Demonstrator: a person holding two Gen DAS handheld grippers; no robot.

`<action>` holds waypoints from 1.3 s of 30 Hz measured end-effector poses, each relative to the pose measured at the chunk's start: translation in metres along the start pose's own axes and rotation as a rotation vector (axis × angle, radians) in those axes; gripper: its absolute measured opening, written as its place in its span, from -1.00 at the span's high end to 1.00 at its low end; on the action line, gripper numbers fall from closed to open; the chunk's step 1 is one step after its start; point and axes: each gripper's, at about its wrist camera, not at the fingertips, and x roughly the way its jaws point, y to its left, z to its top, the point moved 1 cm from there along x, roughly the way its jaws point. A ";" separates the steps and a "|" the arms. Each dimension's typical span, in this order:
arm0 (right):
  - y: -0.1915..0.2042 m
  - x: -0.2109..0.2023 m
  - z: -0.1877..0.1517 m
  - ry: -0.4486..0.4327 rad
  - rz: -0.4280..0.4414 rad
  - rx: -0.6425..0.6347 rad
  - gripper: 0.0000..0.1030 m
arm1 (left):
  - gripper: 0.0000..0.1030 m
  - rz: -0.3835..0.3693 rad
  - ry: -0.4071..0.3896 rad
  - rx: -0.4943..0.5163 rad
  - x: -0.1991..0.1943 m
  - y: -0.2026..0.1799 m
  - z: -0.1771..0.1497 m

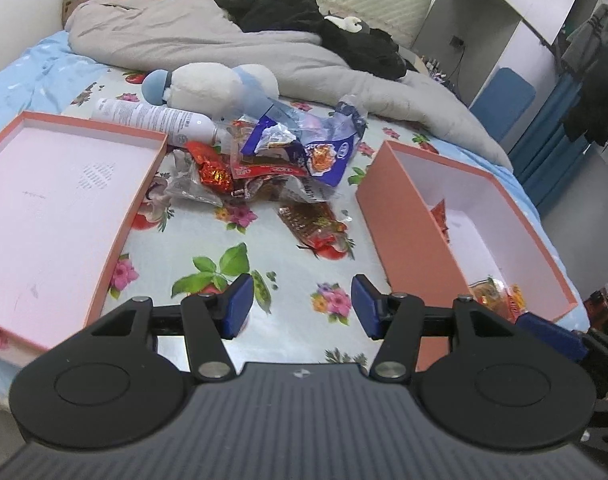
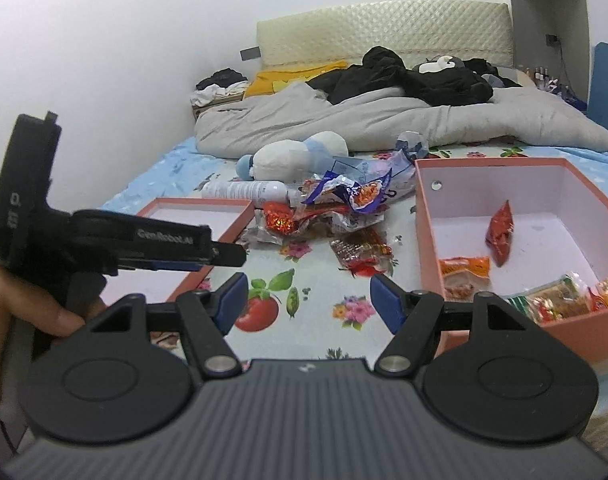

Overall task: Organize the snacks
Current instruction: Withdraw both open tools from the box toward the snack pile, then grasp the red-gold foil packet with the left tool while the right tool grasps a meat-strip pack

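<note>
The left gripper is spread wide and holds nothing, above the flowered sheet. The right gripper is likewise spread and empty. The snack pile lies between the lid and the box. The box holds a red packet and several other snacks.
</note>
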 end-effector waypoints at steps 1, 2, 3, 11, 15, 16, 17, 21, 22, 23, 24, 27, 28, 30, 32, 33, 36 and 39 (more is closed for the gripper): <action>0.001 0.005 0.002 0.003 0.002 0.002 -0.36 | -0.12 0.002 0.001 -0.003 0.004 0.003 0.002; 0.002 0.010 0.004 0.006 0.005 0.000 -0.36 | -0.12 0.002 -0.001 -0.005 0.009 0.005 0.005; 0.003 0.014 0.005 0.005 0.004 -0.007 -0.35 | -0.12 0.006 -0.001 -0.012 0.014 0.008 0.009; 0.003 0.061 0.011 0.017 -0.025 -0.026 -0.35 | -0.12 0.033 -0.016 -0.035 0.052 0.032 0.028; -0.004 0.100 0.016 0.064 -0.018 -0.033 -0.35 | -0.12 0.057 -0.019 -0.050 0.085 0.050 0.045; -0.006 0.112 0.018 0.075 -0.021 -0.038 -0.35 | -0.12 0.061 -0.017 -0.045 0.095 0.054 0.050; -0.008 0.125 0.019 0.089 -0.024 -0.040 -0.35 | -0.12 0.066 -0.012 -0.038 0.106 0.057 0.055; -0.021 0.178 0.028 0.167 -0.016 -0.003 -0.35 | -0.03 0.095 0.014 0.034 0.152 0.069 0.078; -0.023 0.189 0.031 0.182 -0.012 -0.006 -0.35 | -0.03 0.101 0.019 0.058 0.161 0.072 0.082; -0.024 0.200 0.035 0.194 -0.005 -0.011 -0.35 | -0.03 0.111 0.019 0.099 0.170 0.073 0.087; -0.024 0.209 0.037 0.209 -0.001 -0.017 -0.42 | -0.03 0.122 0.024 0.139 0.177 0.073 0.091; -0.026 0.233 0.047 0.243 0.013 -0.054 -0.54 | -0.03 0.129 0.067 0.237 0.199 0.077 0.100; -0.027 0.241 0.048 0.260 0.018 -0.062 -0.54 | -0.03 0.126 0.081 0.270 0.206 0.078 0.103; -0.028 0.258 0.049 0.314 0.022 -0.080 -0.54 | -0.03 0.126 0.095 0.349 0.216 0.075 0.107; -0.029 0.270 0.049 0.338 0.011 -0.107 -0.54 | -0.04 0.131 0.115 0.438 0.221 0.071 0.110; -0.029 0.275 0.049 0.346 0.006 -0.121 -0.54 | -0.06 0.130 0.124 0.502 0.223 0.068 0.111; -0.031 0.288 0.051 0.362 -0.016 -0.130 -0.54 | -0.06 0.127 0.136 0.650 0.228 0.063 0.113; -0.034 0.302 0.049 0.405 -0.018 -0.135 -0.54 | -0.06 0.096 0.181 0.763 0.238 0.062 0.111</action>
